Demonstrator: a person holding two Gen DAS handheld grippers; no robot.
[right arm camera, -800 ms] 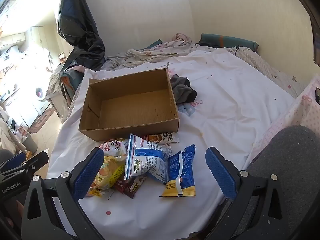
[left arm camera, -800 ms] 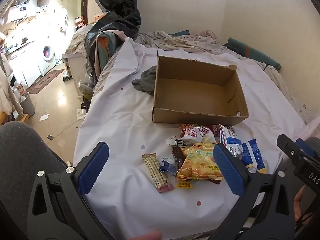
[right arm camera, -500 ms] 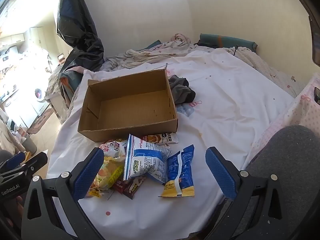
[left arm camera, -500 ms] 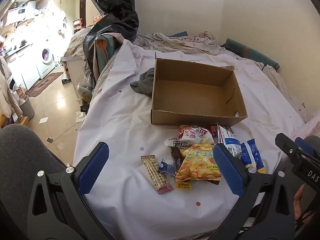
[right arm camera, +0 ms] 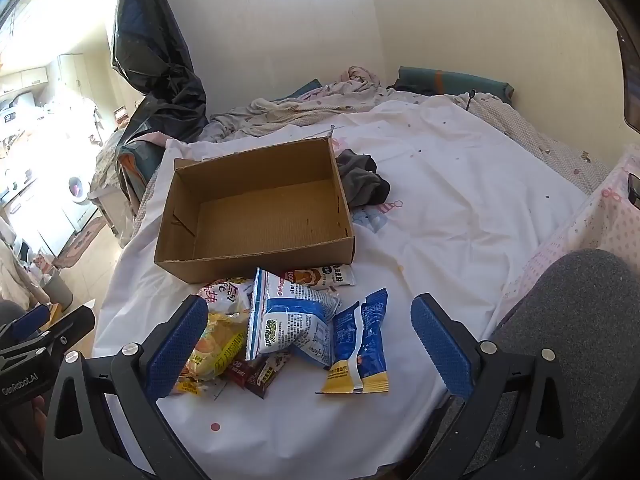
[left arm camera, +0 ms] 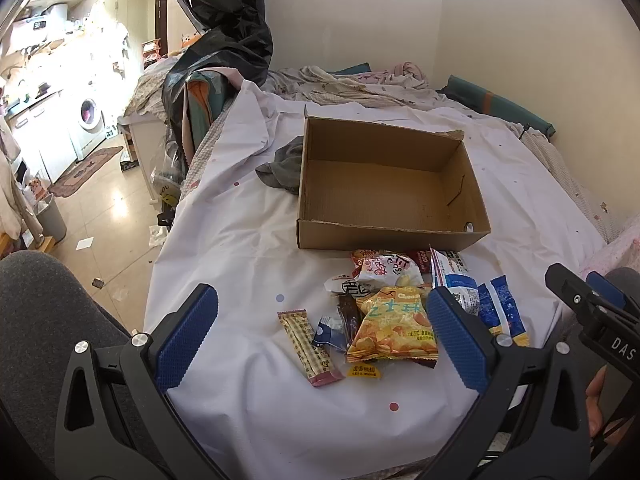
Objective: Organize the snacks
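Both grippers hover, left gripper (left arm camera: 320, 336) and right gripper (right arm camera: 308, 344), fingers spread wide, nothing between them. Snack packets (left arm camera: 392, 316) lie heaped on the bed sheet (left arm camera: 240, 220) just before the cardboard box (left arm camera: 384, 176).

Empty cardboard box (left arm camera: 384, 184) on white sheet (left arm camera: 224, 248), snack packets (left arm camera: 390, 312) heaped just before it, left gripper (left arm camera: 320, 340) wide apart

An open brown cardboard box (left arm camera: 384, 184) sits on the white dotted bedsheet (left arm camera: 248, 248). A heap of foil snack packets (left arm camera: 392, 312) lies just before its near wall. A crumpled grey cloth (left arm camera: 282, 168) lies beside its far left corner. A rumpled pale blanket (left arm camera: 352, 88) lies behind it.
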